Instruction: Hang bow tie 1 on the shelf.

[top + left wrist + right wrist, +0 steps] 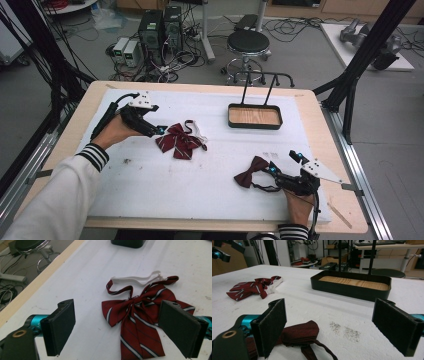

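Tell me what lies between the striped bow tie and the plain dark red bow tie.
Nothing: in the high view, the stretch from the striped bow tie to the plain dark red bow tie is bare white table cover.

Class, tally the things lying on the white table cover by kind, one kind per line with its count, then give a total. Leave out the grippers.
Striped red bow tie: 1
Plain dark red bow tie: 1
Black tray with wooden bottom: 1
Total: 3
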`<action>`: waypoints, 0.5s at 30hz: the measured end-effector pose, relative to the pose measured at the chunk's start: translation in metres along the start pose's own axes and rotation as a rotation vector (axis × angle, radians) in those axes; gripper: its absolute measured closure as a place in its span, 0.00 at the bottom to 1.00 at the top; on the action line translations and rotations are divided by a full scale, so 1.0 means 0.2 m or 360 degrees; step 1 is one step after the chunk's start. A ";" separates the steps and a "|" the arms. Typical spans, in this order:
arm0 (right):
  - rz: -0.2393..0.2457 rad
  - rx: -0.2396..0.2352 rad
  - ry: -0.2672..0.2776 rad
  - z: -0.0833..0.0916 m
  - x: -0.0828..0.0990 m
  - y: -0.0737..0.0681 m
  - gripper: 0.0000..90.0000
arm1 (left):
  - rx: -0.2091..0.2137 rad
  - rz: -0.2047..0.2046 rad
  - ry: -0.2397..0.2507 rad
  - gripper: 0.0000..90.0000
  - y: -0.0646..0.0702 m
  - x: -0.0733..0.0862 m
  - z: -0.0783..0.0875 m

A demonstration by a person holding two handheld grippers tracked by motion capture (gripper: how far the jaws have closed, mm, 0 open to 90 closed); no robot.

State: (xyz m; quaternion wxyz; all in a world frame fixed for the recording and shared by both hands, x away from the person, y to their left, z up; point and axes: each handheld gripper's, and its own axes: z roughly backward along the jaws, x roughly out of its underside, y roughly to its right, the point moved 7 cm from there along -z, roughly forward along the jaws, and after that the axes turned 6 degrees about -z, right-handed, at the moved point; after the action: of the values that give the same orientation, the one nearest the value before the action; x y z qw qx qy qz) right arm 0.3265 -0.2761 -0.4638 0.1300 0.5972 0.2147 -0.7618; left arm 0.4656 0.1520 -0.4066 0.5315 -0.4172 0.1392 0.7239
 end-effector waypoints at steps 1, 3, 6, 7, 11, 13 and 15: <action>0.0000 0.0000 0.0000 0.00 0.00 0.00 0.13 | 0.0000 -0.0011 -0.0011 0.17 0.00 -0.01 0.00; -0.0003 0.0001 -0.0003 0.00 0.00 0.00 0.13 | 0.0012 -0.0028 -0.0022 0.17 0.00 -0.03 -0.01; 0.0005 -0.0001 0.0000 0.00 0.00 0.00 0.13 | 0.0034 -0.0061 -0.0054 0.17 -0.01 -0.05 -0.04; -0.0002 -0.0002 -0.0002 0.00 0.00 0.00 0.13 | 0.0041 -0.0060 -0.0058 0.17 -0.01 -0.06 -0.05; -0.0005 -0.0001 -0.0001 0.00 0.00 0.00 0.13 | 0.0092 -0.0113 -0.0100 0.17 0.00 -0.09 -0.10; -0.0012 -0.0002 -0.0001 0.00 0.00 0.00 0.13 | 0.0126 -0.0130 -0.0125 0.17 0.00 -0.10 -0.13; -0.0011 -0.0004 0.0000 0.00 0.00 0.00 0.13 | 0.0162 -0.0158 -0.0152 0.17 0.01 -0.11 -0.17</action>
State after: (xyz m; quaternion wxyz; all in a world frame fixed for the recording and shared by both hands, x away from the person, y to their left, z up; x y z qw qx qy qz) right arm 0.3261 -0.2764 -0.4638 0.1281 0.5963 0.2179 -0.7620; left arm 0.4808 0.1148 -0.4119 0.5933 -0.3609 0.1296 0.7078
